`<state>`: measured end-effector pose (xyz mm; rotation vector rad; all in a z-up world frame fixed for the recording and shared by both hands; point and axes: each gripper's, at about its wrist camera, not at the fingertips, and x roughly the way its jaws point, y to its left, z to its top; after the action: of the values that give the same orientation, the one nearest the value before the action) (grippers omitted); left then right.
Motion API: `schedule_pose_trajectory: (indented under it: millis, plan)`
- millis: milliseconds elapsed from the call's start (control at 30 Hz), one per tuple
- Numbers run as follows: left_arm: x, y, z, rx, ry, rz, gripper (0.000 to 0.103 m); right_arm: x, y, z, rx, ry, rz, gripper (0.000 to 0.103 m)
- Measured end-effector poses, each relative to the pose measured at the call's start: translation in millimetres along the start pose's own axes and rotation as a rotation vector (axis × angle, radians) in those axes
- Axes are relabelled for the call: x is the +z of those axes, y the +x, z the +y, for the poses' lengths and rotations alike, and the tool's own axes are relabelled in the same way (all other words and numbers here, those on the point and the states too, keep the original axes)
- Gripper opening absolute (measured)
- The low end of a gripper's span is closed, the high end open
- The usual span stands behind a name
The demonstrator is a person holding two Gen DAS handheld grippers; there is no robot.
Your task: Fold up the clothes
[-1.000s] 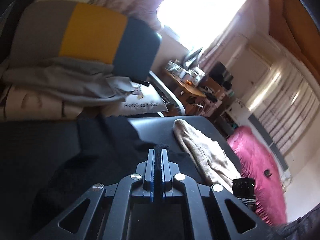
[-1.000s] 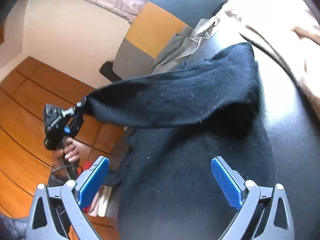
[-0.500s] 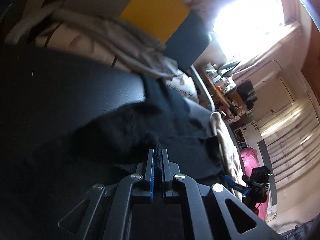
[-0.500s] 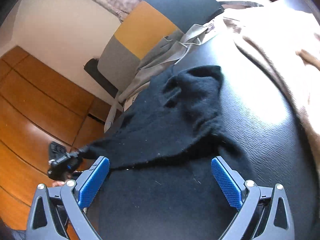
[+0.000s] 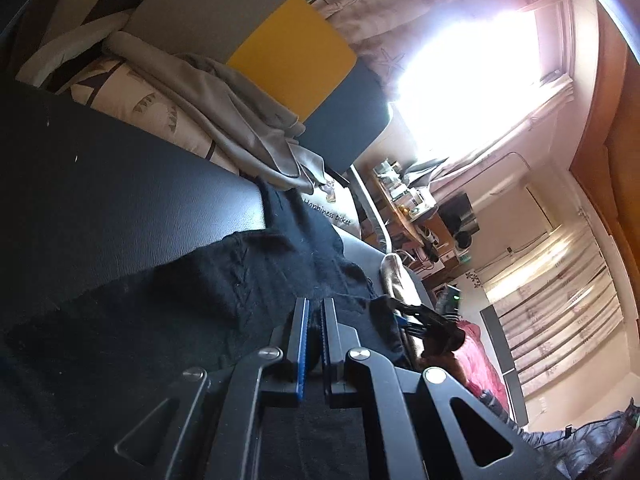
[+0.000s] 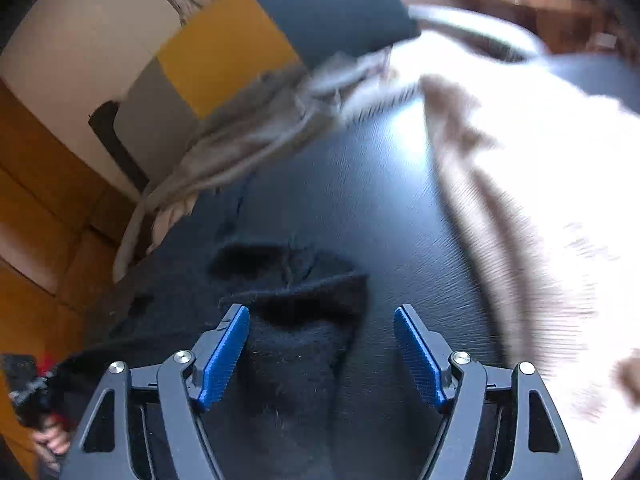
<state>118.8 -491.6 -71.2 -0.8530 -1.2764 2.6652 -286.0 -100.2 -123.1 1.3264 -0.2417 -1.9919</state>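
A black knit sweater (image 5: 240,280) lies spread over a black leather surface (image 5: 120,184). My left gripper (image 5: 314,316) is shut on a fold of its fabric, low over the garment. In the right wrist view a bunched part of the sweater (image 6: 296,320) lies between the blue pads (image 6: 224,352) of my right gripper (image 6: 322,344), which is open and not clamping it. The right gripper (image 5: 420,318) also shows past the sweater's far edge in the left wrist view. The left gripper (image 6: 28,384) and a hand (image 6: 50,438) appear at the lower left of the right wrist view.
A beige garment (image 6: 520,208) lies on the leather surface to the right of the sweater. A grey cloth (image 5: 240,120) and patterned pillows (image 5: 132,100) pile against a grey, yellow and blue cushion (image 5: 292,52) behind. A cluttered desk (image 5: 408,204) stands under the bright window.
The left gripper has come down with the raised sweater sleeve, which now lies low across the body. The right gripper moved forward so that a bunched edge sits between its open fingers.
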Motion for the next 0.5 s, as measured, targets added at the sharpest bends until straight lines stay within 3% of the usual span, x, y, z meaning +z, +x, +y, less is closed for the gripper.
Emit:
schedule_pose_trajectory:
  millis: [100,167,233,267,300,433,500]
  plan:
    - [4,-1,0,-0.022,-0.003,-0.004,0.002,4,7,10,-0.026,-0.077,-0.006,0.070]
    - [8,-6,-1,-0.062,-0.004,-0.041,0.002,5,10,20,-0.079,-0.151,0.005,0.017]
    - [7,-1,4,-0.012,-0.012,-0.026,0.003,0,9,35,-0.234,-0.319,-0.001,0.014]
    - [6,1,6,0.015,-0.016,-0.017,0.003,-4,10,44,-0.357,-0.444,-0.015,0.014]
    - [6,4,9,0.043,-0.020,-0.008,0.003,-6,11,43,-0.409,-0.491,-0.006,0.014]
    - [3,14,19,0.155,-0.036,0.030,0.004,4,5,12,-0.453,-0.415,-0.018,0.013]
    - [1,19,24,0.211,-0.044,0.048,0.007,9,-1,0,-0.409,-0.313,-0.041,0.014]
